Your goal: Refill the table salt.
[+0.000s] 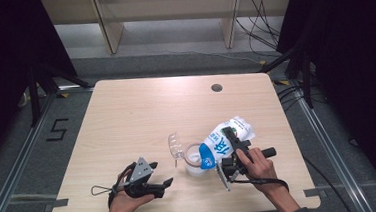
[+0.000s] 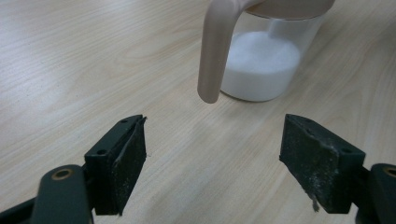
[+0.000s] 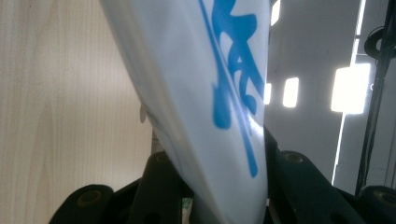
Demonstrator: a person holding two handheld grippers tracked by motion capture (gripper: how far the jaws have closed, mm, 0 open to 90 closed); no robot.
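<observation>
A white pouch with blue print is tilted, its lower end over a clear jug with a beige rim and handle near the table's front. My right gripper is shut on the pouch, whose side fills the space between its jaws. The jug holds a white layer at its bottom, and its handle faces my left gripper. That left gripper rests open at the front left of the table with nothing between its pads, a short way from the jug.
A clear plastic lid-like piece lies just left of the jug. The wooden table has a round cable hole at the back right. Bare wood stretches behind and to the left. Dark stands and cables flank the table.
</observation>
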